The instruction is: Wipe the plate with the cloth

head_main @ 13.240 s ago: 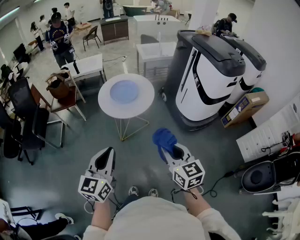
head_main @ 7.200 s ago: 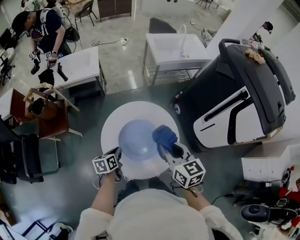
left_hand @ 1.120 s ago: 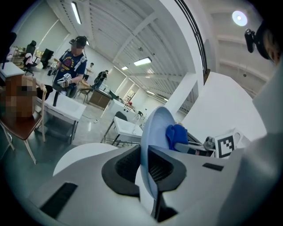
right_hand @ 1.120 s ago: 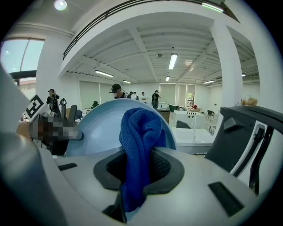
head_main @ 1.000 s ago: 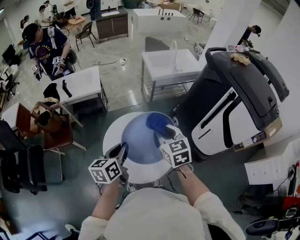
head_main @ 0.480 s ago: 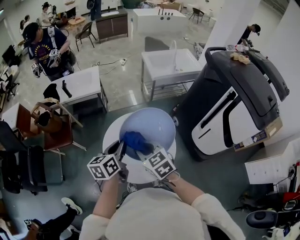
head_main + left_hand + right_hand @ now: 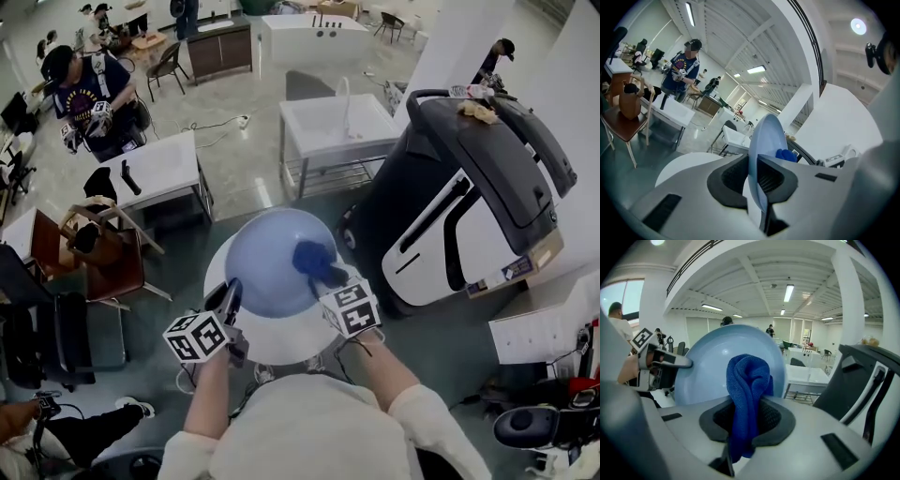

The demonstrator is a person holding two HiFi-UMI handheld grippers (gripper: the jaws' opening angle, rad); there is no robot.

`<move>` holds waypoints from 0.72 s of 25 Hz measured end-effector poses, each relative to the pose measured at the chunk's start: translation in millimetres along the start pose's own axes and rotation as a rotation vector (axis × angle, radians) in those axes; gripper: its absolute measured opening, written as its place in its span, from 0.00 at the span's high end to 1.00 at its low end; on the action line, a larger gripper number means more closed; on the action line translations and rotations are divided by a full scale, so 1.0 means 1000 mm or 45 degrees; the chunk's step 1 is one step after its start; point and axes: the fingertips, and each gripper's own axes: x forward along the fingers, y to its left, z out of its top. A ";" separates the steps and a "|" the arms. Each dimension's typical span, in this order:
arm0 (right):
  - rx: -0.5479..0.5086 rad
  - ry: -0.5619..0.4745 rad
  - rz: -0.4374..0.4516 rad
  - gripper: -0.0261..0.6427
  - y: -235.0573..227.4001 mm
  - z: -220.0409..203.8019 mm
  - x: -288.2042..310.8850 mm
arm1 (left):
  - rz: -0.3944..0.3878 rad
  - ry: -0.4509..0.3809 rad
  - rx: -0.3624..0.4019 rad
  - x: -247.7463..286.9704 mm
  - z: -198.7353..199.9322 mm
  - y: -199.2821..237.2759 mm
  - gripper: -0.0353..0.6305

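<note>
A pale blue plate stands tilted above the round white table. My left gripper is shut on its near left rim; in the left gripper view the plate runs edge-on between the jaws of that gripper. My right gripper is shut on a blue cloth, which presses against the plate's face right of centre. In the right gripper view the cloth bulges out of this gripper in front of the plate.
A big black-and-white machine stands close on the right. Behind the table are a white sink unit and a white desk. A chair with a bag and a seated person are at the left.
The cloth swept from the plate's upper right to its lower left by the left gripper, then back to right of centre. The plate shifted slightly left with the left gripper.
</note>
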 end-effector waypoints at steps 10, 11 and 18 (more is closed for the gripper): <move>-0.090 -0.122 -0.016 0.83 0.008 0.061 0.008 | -0.011 0.133 0.076 0.007 -0.036 -0.017 0.88; -0.104 -0.121 0.026 0.83 0.022 0.062 0.011 | -0.007 0.142 0.082 0.008 -0.038 -0.017 0.88; -0.246 -0.020 0.320 0.83 0.119 0.027 0.022 | 0.004 0.138 0.087 0.017 -0.035 -0.012 0.88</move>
